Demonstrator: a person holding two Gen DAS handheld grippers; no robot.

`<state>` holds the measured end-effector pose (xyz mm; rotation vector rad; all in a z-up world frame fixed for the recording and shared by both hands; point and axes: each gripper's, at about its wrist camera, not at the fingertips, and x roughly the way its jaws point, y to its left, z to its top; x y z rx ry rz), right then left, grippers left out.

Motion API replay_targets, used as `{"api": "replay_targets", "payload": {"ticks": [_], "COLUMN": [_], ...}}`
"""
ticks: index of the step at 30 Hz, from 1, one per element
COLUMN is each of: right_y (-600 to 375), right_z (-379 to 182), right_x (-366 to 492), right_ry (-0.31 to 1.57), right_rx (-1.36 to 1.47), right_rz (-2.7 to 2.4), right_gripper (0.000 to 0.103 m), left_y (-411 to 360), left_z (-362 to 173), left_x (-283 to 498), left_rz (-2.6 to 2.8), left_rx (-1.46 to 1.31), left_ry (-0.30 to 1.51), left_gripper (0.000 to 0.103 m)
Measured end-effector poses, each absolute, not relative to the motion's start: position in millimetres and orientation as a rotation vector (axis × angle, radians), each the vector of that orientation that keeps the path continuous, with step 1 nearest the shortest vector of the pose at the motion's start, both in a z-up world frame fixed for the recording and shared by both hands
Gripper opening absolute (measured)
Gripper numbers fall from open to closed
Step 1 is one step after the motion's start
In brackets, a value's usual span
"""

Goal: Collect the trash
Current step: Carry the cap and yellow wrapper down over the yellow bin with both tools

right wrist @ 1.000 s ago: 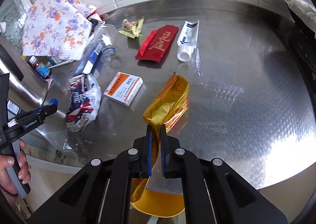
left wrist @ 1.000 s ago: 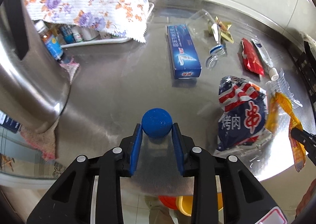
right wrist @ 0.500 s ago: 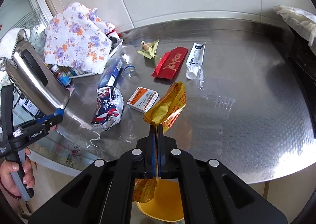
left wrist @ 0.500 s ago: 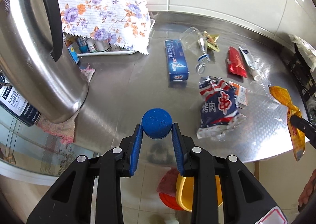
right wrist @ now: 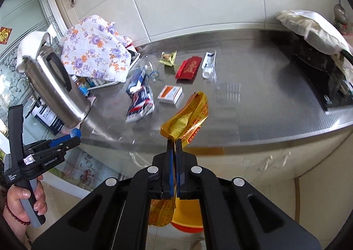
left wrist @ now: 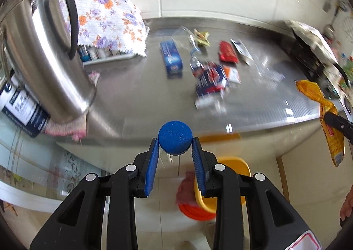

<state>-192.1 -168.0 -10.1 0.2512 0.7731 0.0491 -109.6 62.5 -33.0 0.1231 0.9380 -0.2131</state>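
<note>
The litter on the steel counter (left wrist: 136, 95) is smeared by motion blur in the left wrist view, so the print on the blue carton (left wrist: 171, 57) and on the red, white and blue snack bag (left wrist: 210, 78) cannot be read. The yellow bin (left wrist: 229, 183) under the counter is partly covered by the left gripper (left wrist: 175, 157). In the right wrist view the lower part of the crumpled golden foil wrapper (right wrist: 187, 117) is hidden behind the right gripper (right wrist: 174, 141).

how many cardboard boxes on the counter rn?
2: the blue box beside the floral cloth, and the orange-white box just right of the crumpled snack bag. Others could sit under the cloth.
</note>
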Motion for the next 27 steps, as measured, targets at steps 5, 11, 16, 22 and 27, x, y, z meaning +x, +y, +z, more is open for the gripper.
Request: {"api": "replay_targets", "payload": {"ticks": [5, 11, 16, 22, 27], "right_y": [-150, -139, -136, -157, -171], "right_z": [-20, -44, -65, -113, -160], "right_x": [-244, -287, -301, -287, -264], "right_ry": [0.813, 0.893, 0.965, 1.090, 1.169], "right_rx": [0.245, 0.262, 0.268, 0.303, 0.311], "right_rz": [0.028, 0.024, 0.042, 0.110, 0.168], "right_gripper": [0.002, 0.002, 0.002, 0.002, 0.002], "left_y": [67, 64, 54, 25, 0], "left_z": [-50, -78, -100, -140, -183], "left_x": [-157, -192, -204, -204, -193], "left_rz": [-0.270, -0.311, -0.340, -0.402, -0.487], "left_rx": [0.138, 0.139, 0.141, 0.199, 0.213], "left_ry": [0.970, 1.045, 1.089, 1.155, 1.216], "left_gripper": [0.031, 0.030, 0.031, 0.031, 0.031]}}
